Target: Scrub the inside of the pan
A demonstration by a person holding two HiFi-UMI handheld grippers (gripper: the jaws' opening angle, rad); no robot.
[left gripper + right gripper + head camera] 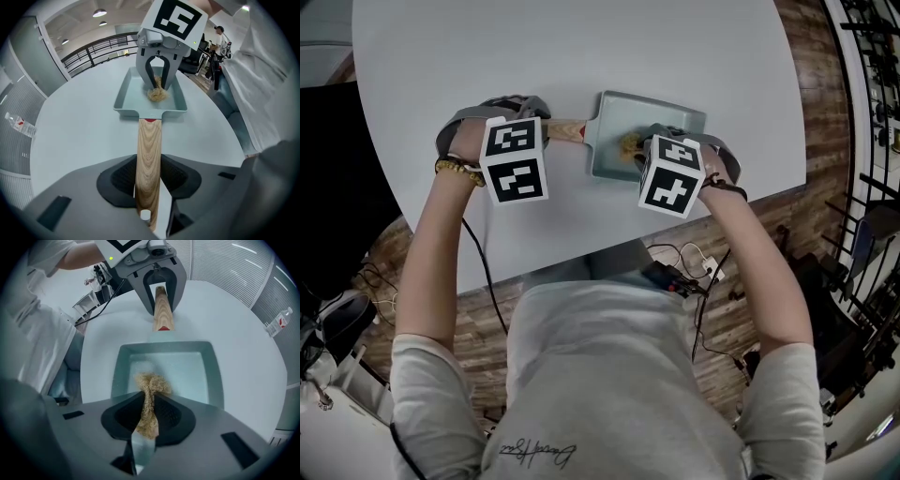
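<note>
A pale grey, round-edged counter (581,56) fills the far part of the head view. Brown wood-plank flooring (792,103) shows to the right and beneath the near edge, where dark cables (694,267) lie. A black railing (867,112) runs along the far right. In the right gripper view a clear plastic bottle (280,320) lies near the counter's edge.

A pale blue-green rectangular pan (623,114) sits flat on the counter, close to its near edge. Its light wooden handle (567,129) points left.

Both forearms reach forward from the person's body, and both tools point steeply down. The left hand-held gripper (149,187) is clamped on the wooden handle near its end, with the dark pads pressing on either side. A gold-coloured bracelet (459,169) sits on that wrist. The right hand-held gripper (147,420) hangs over the pan's right half with its jaws pinched on a tan, fibrous scrub pad (149,385). The loose lower end of the pad rests on the pan's floor, nearer the rim away from the handle. A dark band (727,187) circles the right wrist.
</note>
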